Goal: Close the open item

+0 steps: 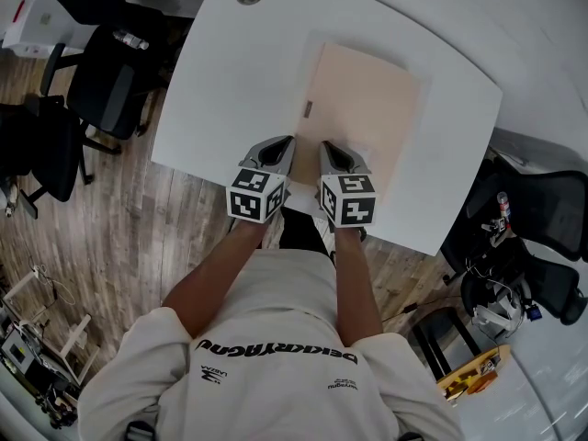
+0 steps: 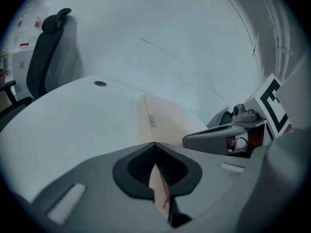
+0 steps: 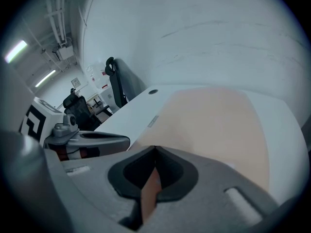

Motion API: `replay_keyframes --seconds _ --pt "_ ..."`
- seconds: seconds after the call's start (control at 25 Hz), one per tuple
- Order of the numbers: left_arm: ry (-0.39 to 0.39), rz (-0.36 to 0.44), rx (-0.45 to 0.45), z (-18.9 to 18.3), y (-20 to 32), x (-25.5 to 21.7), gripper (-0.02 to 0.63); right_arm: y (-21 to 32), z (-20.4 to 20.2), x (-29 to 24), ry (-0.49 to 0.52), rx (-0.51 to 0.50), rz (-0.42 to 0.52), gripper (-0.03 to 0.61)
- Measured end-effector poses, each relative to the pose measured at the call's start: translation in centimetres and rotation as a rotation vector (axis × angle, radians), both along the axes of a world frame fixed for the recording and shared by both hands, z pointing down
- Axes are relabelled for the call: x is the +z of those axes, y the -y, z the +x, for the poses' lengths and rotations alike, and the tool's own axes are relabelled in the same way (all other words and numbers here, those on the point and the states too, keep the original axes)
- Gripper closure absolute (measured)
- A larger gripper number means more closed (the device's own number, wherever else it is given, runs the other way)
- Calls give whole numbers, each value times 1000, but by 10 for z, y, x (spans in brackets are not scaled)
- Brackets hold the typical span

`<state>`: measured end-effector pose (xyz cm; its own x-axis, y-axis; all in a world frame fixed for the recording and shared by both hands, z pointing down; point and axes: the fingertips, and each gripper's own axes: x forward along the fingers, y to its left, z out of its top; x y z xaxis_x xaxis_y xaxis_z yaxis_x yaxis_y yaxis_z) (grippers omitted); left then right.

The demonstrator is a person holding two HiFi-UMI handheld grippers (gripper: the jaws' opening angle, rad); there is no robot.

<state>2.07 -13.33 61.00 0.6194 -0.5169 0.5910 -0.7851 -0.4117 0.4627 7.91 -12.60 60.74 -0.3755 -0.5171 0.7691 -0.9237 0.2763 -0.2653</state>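
The beige folder (image 1: 367,99) lies flat by the table's (image 1: 230,90) near edge. Its small spine label (image 1: 308,109) is too small to read. The left gripper (image 1: 276,152) and right gripper (image 1: 334,154) each pinch a thin beige sheet at its near end, jaws closed on it. The print on the person's shirt (image 1: 276,347) is upside down and unclear.

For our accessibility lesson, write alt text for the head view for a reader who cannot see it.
From above, a person's left gripper and right gripper, side by side, each pinch the near edge of a beige folder on a white table; office chairs stand nearby.
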Motion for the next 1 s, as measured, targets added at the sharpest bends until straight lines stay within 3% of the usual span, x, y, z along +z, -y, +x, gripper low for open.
replay_keyframes --seconds 1.0 --pt "-7 74 7 6 -5 -43 611 -6 4 -39 5 -7 105 578"
